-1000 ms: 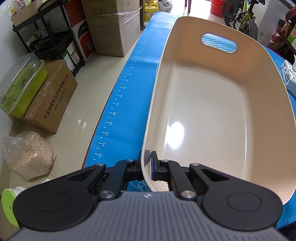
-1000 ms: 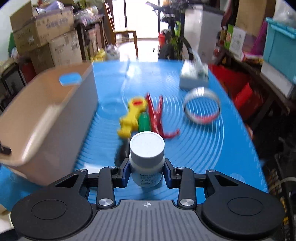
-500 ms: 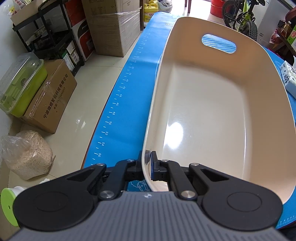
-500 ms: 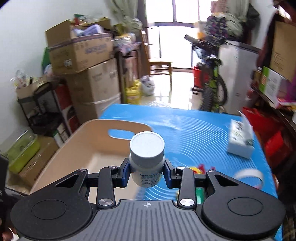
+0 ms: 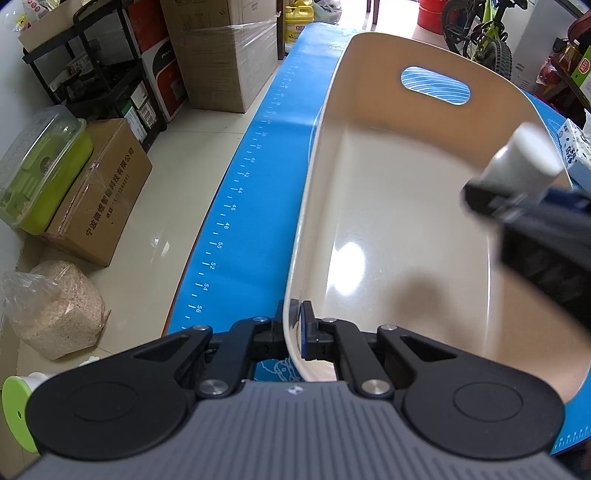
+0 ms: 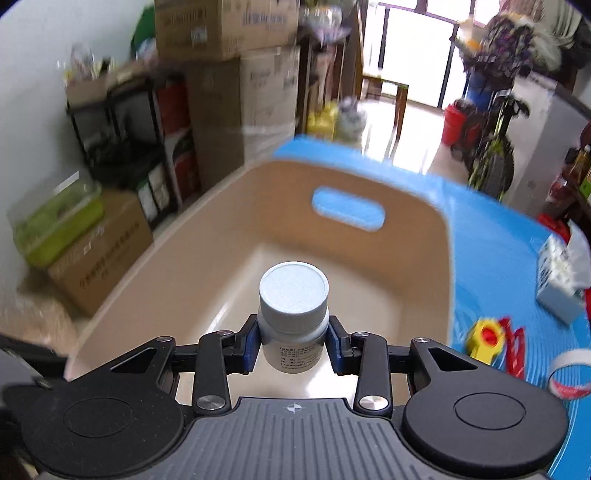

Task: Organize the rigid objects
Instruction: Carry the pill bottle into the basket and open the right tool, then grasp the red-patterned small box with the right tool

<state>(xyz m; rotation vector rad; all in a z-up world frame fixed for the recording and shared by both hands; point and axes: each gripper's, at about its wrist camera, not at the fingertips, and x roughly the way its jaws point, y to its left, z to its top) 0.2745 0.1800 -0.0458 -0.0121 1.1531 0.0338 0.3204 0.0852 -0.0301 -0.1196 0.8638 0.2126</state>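
A beige plastic bin (image 5: 388,206) with a handle slot stands on the blue mat (image 5: 258,192). My left gripper (image 5: 294,328) is shut on the bin's near rim, one pad on each side of the wall. My right gripper (image 6: 293,341) is shut on a white pill bottle (image 6: 293,314) with a grey-white cap and carries it above the bin (image 6: 258,236). In the left wrist view the bottle (image 5: 517,164) and the right gripper come in blurred over the bin's right side. The bin's inside holds nothing.
A yellow toy (image 6: 484,338), red clips (image 6: 515,343), a tape ring (image 6: 569,374) and a white tissue pack (image 6: 557,277) lie on the mat right of the bin. Cardboard boxes (image 5: 99,192), a green lidded container (image 5: 40,170), shelves and a bicycle (image 5: 480,33) crowd the floor.
My right gripper has swung left with the bottle, from above the toys to over the bin, and now shows in the left wrist view. The left gripper has kept still on the rim.
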